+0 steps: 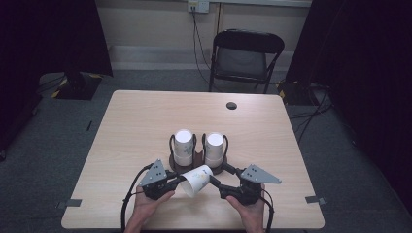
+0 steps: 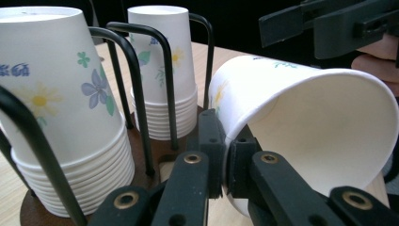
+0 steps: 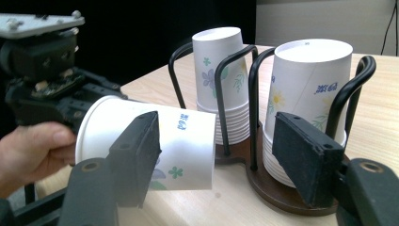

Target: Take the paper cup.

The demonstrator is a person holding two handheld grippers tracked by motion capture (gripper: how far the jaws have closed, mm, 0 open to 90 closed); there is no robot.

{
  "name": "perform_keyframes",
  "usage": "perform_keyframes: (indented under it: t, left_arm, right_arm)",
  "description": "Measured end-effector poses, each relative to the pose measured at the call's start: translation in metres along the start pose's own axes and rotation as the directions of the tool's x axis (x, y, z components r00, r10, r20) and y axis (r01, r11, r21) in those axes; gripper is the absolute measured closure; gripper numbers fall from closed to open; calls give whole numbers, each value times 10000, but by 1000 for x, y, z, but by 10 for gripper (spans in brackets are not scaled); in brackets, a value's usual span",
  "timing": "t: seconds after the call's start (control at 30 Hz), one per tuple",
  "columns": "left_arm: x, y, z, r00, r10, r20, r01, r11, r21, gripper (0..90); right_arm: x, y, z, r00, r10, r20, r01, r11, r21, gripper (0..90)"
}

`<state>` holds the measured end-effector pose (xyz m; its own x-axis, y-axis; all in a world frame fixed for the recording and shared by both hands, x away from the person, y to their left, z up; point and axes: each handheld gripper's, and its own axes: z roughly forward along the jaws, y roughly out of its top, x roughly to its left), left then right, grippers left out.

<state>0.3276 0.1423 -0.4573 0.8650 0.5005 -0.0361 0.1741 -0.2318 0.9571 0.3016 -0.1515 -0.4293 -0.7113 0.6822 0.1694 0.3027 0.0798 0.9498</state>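
Observation:
A floral paper cup (image 1: 197, 179) (image 2: 320, 117) (image 3: 183, 141) lies on its side just above the table, in front of a dark cup holder (image 1: 198, 162) (image 3: 273, 188). My left gripper (image 1: 179, 178) (image 2: 226, 150) is shut on the cup's rim, its mouth turned toward that camera. My right gripper (image 1: 219, 175) (image 3: 219, 141) stands open, jaws wide apart, with the cup's closed end beside its left jaw. Two stacks of upturned cups (image 1: 183, 145) (image 1: 214, 148) stand in the holder's wire loops (image 2: 141, 84).
The wooden table (image 1: 145, 121) has a small round hole (image 1: 231, 105) near its far edge. Beyond it stands a folding chair (image 1: 245, 58). Dark curtains hang at both sides. A hand (image 3: 33, 150) grips the left gripper's body (image 3: 47, 94).

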Motion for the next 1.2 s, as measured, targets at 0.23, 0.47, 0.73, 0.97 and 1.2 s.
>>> perform_keyframes:
  t: [0.23, 0.47, 0.73, 0.97, 1.2]
  left_arm:
    - [4, 6, 1, 9999, 48, 109, -53, 9988, 493, 877]
    - [9, 13, 4, 9996, -38, 279, 12, 9960, 896, 877]
    - [15, 21, 5, 9990, -372, 245, 340, 9922, 1202, 876]
    - [18, 22, 10, 9970, -663, 404, 570, 9783, 1994, 878]
    - [16, 30, 16, 9959, -649, 631, 487, 9717, 2310, 878]
  right_arm:
    - [2, 0, -6, 9989, -450, -138, 452, 9989, 121, 279]
    - [6, -2, -3, 9925, -1196, -270, 1210, 9909, 589, 224]
    - [12, 0, 0, 9797, -1957, -425, 1987, 9763, 853, 206]
    - [17, -1, 7, 9633, -2637, -496, 2679, 9555, 1237, 197]
    - [20, -2, 13, 9437, -3286, -379, 3303, 9293, 1651, 184]
